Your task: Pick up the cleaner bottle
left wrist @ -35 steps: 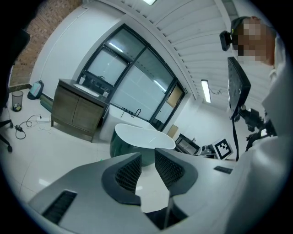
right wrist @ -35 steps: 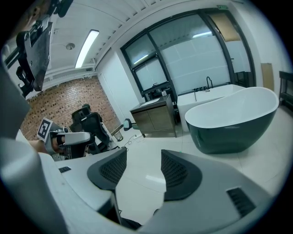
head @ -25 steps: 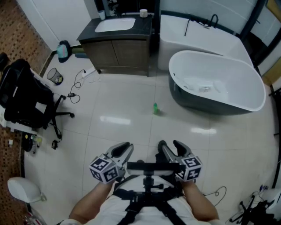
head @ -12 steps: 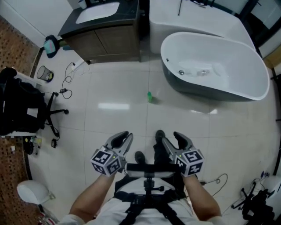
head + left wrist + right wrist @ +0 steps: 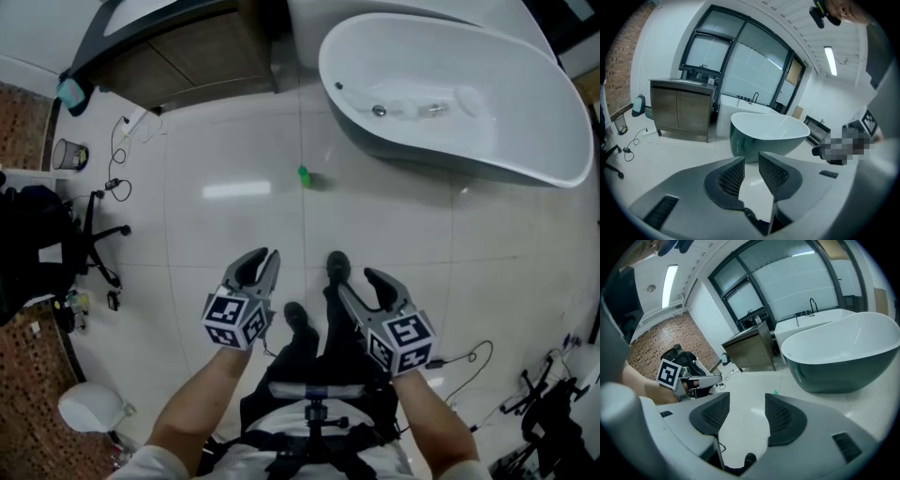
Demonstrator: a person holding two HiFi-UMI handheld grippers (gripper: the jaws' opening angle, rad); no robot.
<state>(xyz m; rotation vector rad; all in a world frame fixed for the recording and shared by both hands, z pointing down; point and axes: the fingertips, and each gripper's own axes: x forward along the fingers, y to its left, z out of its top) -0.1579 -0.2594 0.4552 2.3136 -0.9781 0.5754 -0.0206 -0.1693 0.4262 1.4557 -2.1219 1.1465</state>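
Floor [image 5: 234,234]: pale glossy tile with glare streaks. A wide bare stretch runs along the near side of the bathtub.

Bathtub [image 5: 422,155] [image 5: 843,376] [image 5: 768,136]: freestanding oval, white inside, dark grey-green outer wall, drain fittings in the basin. Its near wall bulges toward the open tile.

Vanity cabinet [image 5: 187,56]: brown wood doors, dark top. It stands left of the bathtub, with a white built-in tub between them in the gripper views.

Black office chair [image 5: 42,234]: far left of the bathtub, wheeled base poking onto the tile beside a brown patterned strip of floor.

Person: forearms low in the head view, dark shoes [image 5: 336,266] on the tile well short of the bathtub.

Left tongs [image 5: 264,255] [image 5: 751,157]: released, pads a narrow gap apart, only floor showing between them.

Right tongs [image 5: 357,281] [image 5: 747,395]: released, wider gap, gripping nothing. Both tongs point toward the bathtub.

Wire waste basket [image 5: 67,155]: left of the bathtub, beyond the vanity, with loose black cables [image 5: 117,164] trailing on the tile beside it.

Cleaner bottle [image 5: 304,175] [image 5: 776,392]: small, bright green, too small to tell whether it is upright. It sits on the floor near the bathtub's left end, clear of its wall, alone on bare tile and well apart from both tongs. Open tile runs from the shoes to it.
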